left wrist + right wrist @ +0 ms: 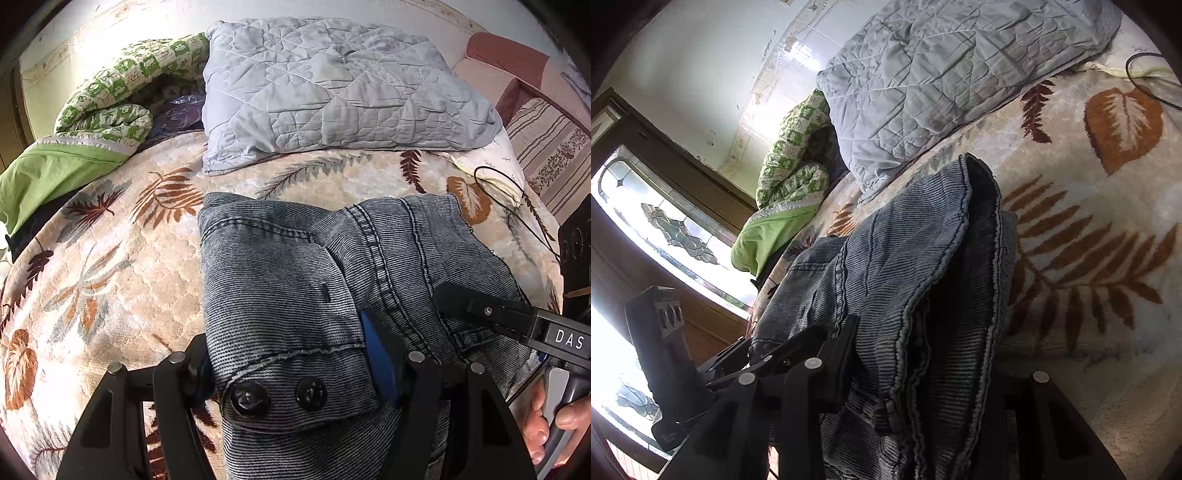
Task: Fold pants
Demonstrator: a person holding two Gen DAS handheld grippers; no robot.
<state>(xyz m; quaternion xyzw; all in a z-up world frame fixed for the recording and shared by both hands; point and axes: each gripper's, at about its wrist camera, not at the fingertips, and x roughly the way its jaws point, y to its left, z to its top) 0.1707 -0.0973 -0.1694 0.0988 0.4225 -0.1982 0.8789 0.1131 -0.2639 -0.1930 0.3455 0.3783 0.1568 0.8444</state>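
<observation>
Grey-blue denim pants (295, 273) lie folded in a thick bundle on a leaf-patterned blanket (110, 266). My left gripper (291, 365) is shut on the pants at the waistband flap with two dark buttons (277, 397). My right gripper (919, 380) is shut on the stacked folded edge of the pants (923, 258). In the left wrist view the right gripper (491, 314) reaches in from the right onto the denim, a hand on its handle. The left gripper's body (665, 354) shows at the lower left of the right wrist view.
A grey quilted pillow (332, 92) lies just beyond the pants. A green patterned quilt (110, 99) is bunched at the back left. A black cable (517, 199) runs over the blanket at the right. A window (657, 229) lies to the left.
</observation>
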